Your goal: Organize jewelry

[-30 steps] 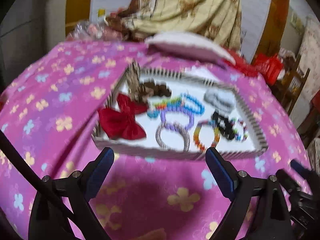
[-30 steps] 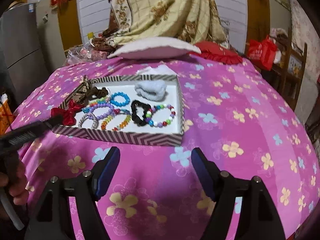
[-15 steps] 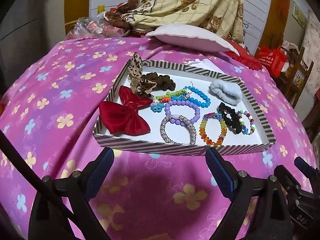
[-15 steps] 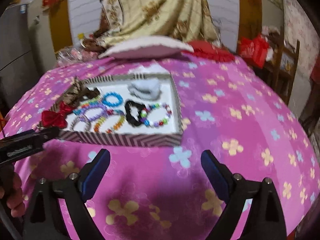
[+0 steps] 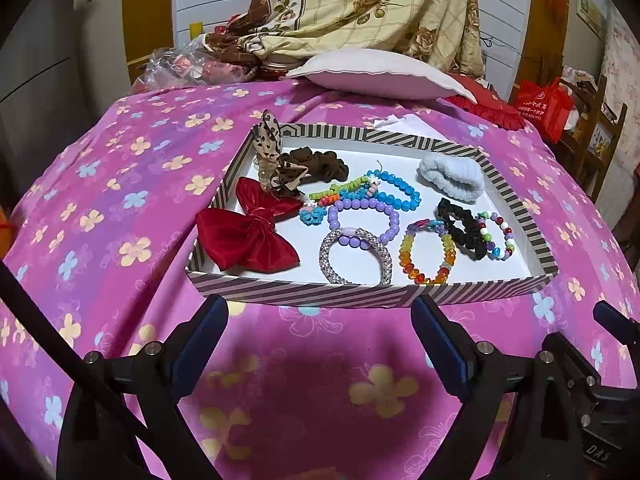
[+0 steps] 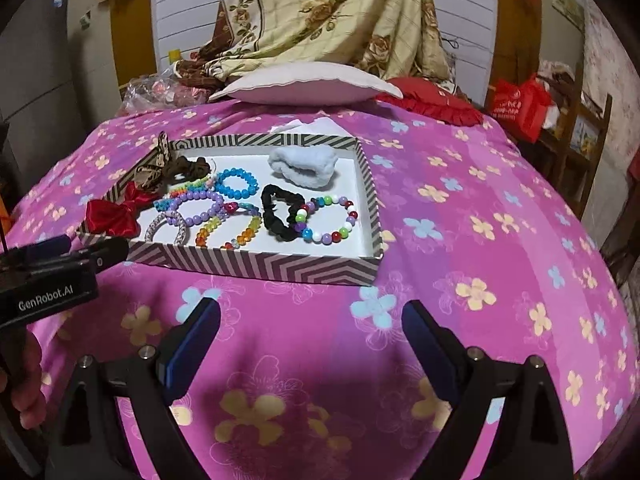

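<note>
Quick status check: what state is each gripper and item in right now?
Left gripper: open, empty.
Right gripper: open, empty.
Striped tray: lidless, on the bedspread.
Red bow: draped over tray's left rim.
Black scrunchie: overlapping the multicolour bead bracelet.
White scrunchie: lying apart.

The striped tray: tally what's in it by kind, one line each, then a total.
In the striped tray:
Bead bracelets: 6 (blue, purple, silver, orange, mixed-colour, neon)
Scrunchies: 3 (brown, black, pale blue)
Bows: 2 (red, leopard-print)
Total: 11

Striped tray (image 6: 256, 266) of bracelets beyond wide-apart right hand-held gripper (image 6: 310, 334).
</note>
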Demonstrator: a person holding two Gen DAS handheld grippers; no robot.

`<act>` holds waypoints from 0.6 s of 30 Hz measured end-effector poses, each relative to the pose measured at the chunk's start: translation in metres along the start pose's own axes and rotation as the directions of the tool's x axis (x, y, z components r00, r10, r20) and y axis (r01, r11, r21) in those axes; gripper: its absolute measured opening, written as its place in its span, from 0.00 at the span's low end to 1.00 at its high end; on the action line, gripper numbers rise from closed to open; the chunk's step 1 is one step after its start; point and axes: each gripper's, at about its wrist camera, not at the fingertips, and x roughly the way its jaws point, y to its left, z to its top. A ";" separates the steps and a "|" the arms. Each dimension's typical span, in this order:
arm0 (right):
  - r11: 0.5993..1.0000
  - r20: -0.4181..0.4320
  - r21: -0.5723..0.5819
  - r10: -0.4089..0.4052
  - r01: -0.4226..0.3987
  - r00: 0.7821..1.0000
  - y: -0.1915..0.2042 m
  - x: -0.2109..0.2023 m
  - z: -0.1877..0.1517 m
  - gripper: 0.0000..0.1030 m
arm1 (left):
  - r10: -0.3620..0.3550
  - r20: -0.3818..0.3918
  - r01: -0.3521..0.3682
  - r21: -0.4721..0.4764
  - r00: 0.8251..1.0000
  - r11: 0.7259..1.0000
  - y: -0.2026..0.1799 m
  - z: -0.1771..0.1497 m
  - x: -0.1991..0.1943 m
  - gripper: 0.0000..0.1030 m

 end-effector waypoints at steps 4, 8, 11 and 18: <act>1.000 0.002 0.004 -0.002 0.002 1.000 -0.001 -0.001 0.000 0.92 | 0.002 0.000 -0.002 0.002 1.000 1.000 0.000 0.000 0.000 0.72; 1.000 0.004 0.009 -0.001 0.001 1.000 -0.003 -0.002 0.001 0.92 | 0.004 0.001 -0.004 0.006 1.000 1.000 0.000 -0.001 0.000 0.72; 1.000 0.002 0.002 -0.006 0.006 1.000 -0.004 -0.001 0.001 0.92 | 0.005 0.000 -0.005 0.013 1.000 1.000 0.000 -0.001 0.001 0.72; 1.000 0.000 0.001 -0.004 0.004 1.000 -0.004 -0.001 0.000 0.92 | 0.006 0.000 -0.006 0.024 1.000 1.000 -0.002 -0.001 0.002 0.72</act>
